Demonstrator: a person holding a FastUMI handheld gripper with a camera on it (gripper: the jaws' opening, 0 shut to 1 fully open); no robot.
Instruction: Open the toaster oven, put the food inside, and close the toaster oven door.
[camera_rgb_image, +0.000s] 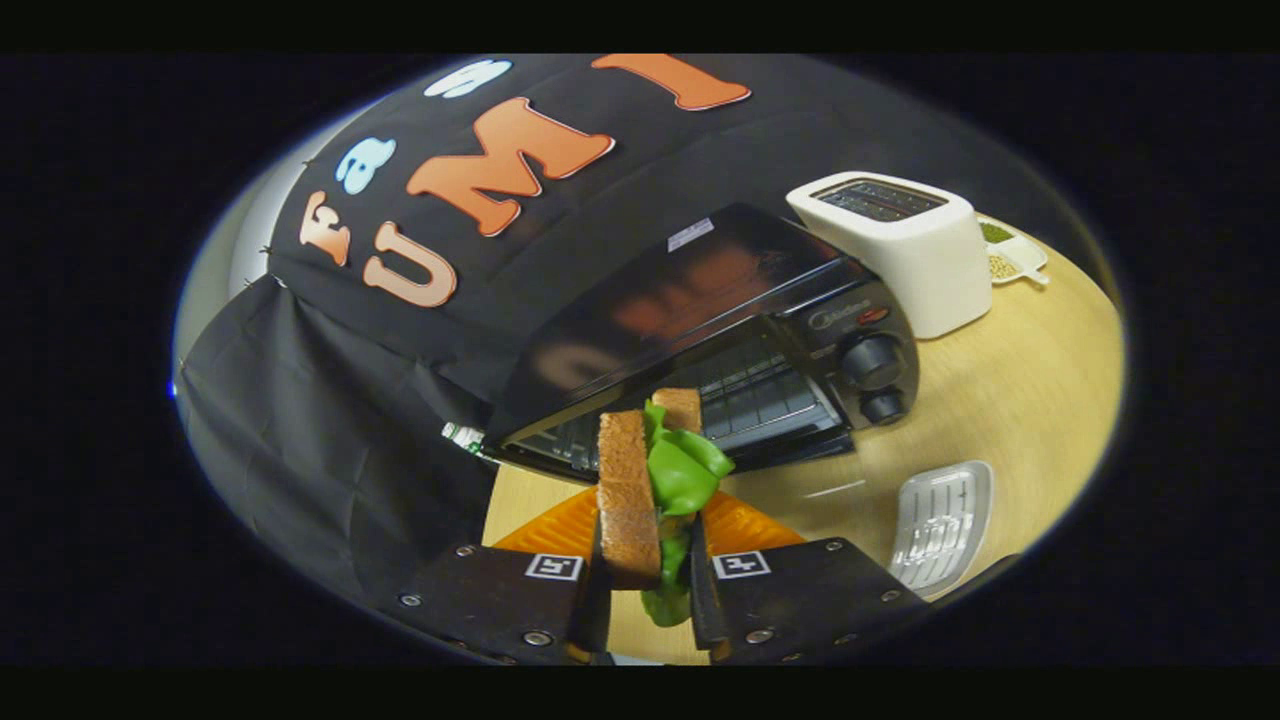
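Tool (648, 590) fingers are pinching our sandwich (655, 480) upright, so we are carrying it edge-on toward the open oven (720, 350).

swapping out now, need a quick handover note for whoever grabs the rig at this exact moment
Gripper: shut on the sandwich, toast slices with green lettuce, held on edge between the fingers.
Toaster oven: just beyond the sandwich, on the wooden table; door looks open, rack visible inside.
Orange plate: under the fingers, in front of the oven.
Done: door opened, food picked up.
Left: put the sandwich on the rack, release, close the door.
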